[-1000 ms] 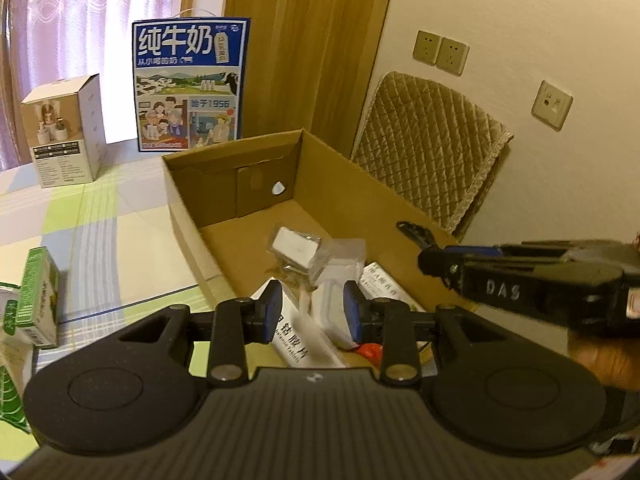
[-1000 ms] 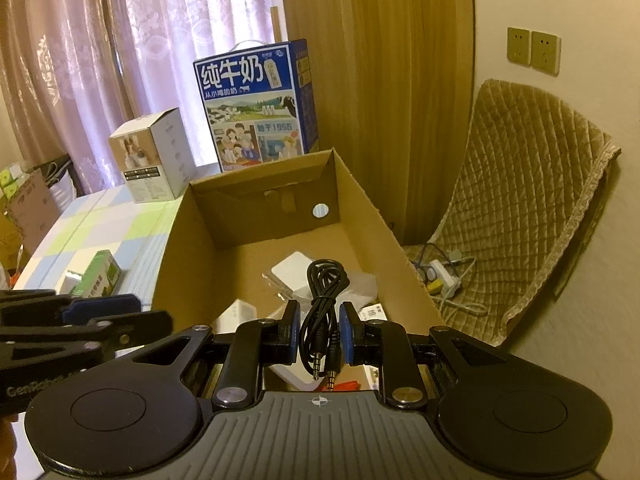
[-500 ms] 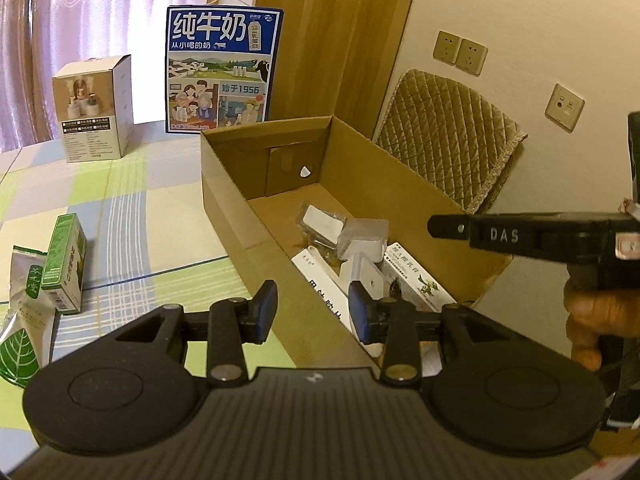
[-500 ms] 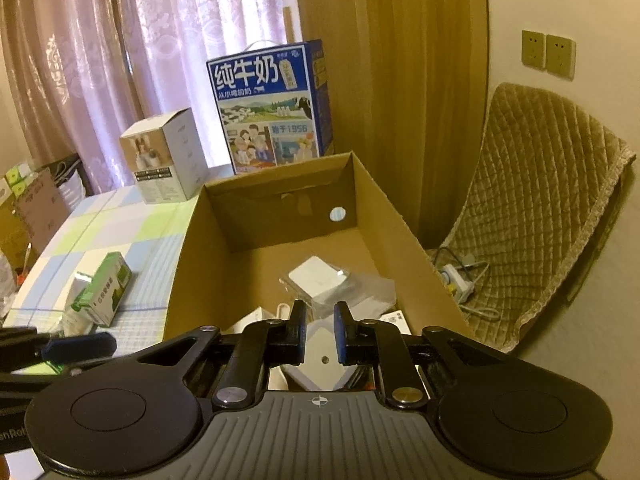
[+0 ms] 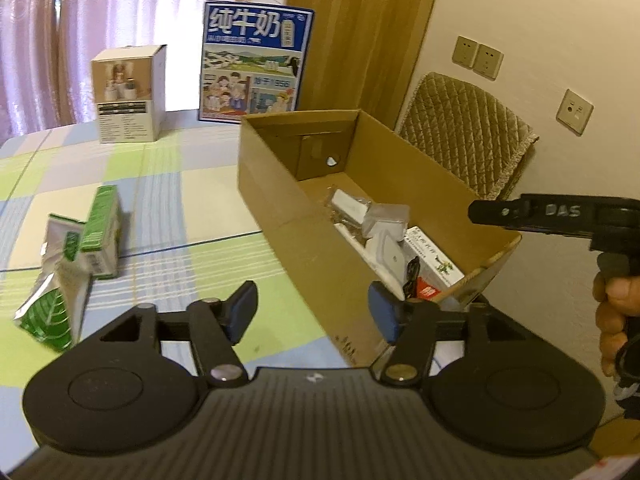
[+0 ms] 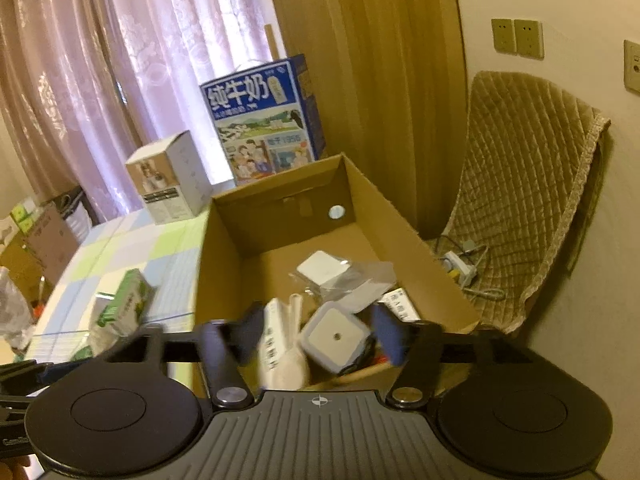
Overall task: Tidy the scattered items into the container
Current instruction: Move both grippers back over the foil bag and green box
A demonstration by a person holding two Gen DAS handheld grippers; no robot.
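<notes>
Both sets of jaws have just been opening, with nothing between them. The right gripper (image 6: 316, 334) hangs over the cardboard box (image 6: 404, 224), where white packets and a black cable already lie beyond its pads. The left gripper (image 5: 312, 312) gapes empty too. Well off to its left, the green carton (image 5: 102, 236) and green pouch (image 5: 52, 280) wait on the tablecloth (image 5: 168, 184).

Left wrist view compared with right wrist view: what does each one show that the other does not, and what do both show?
Only the left wrist view shows the green foil pouch on the table and the hand holding the right gripper. Only the right wrist view shows the power strip on the floor by the quilted chair. Both show the cardboard box holding white items, the green carton outside it, and the milk box.
</notes>
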